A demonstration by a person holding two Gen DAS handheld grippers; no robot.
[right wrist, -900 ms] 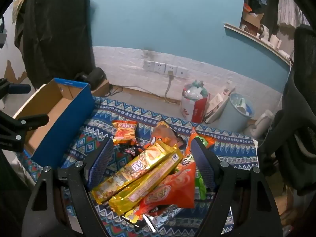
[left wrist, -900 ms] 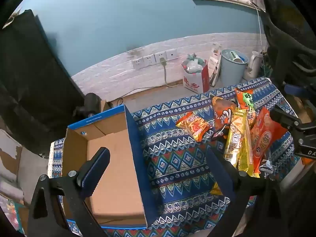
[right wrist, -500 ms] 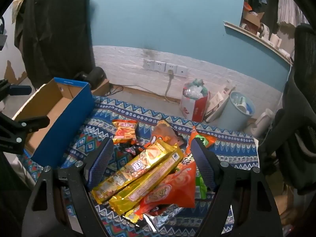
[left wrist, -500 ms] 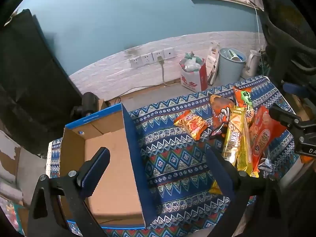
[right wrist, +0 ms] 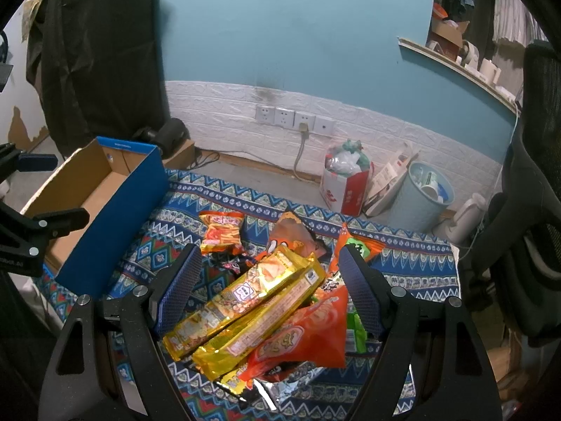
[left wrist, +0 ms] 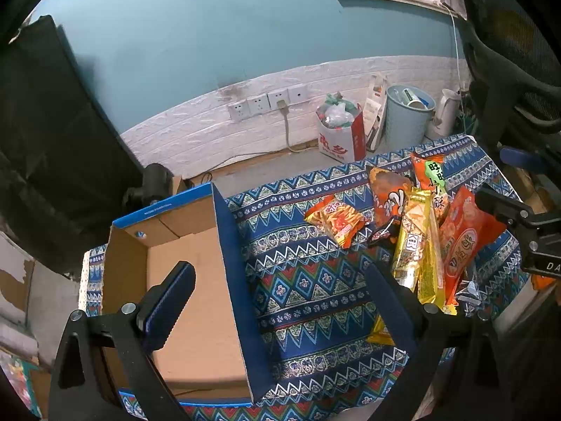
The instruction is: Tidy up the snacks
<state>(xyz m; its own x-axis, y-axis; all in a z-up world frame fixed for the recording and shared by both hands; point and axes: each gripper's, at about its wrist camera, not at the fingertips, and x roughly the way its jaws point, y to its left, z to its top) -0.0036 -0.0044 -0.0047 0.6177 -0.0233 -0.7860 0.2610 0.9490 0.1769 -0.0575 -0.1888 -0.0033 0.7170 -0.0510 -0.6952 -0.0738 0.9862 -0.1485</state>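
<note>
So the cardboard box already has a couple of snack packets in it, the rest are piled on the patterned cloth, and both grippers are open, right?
Not quite: the cardboard box is empty, as the left wrist view shows. The snack packets are all piled on the patterned cloth, and the left gripper and right gripper are both open.

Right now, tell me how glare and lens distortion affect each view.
Left wrist view: fisheye bends the white wall band into an arc; corners black. Right wrist view: foil glare on the gold packets washes out some print; edges vignetted; the cardboard box stays sharp.
</note>
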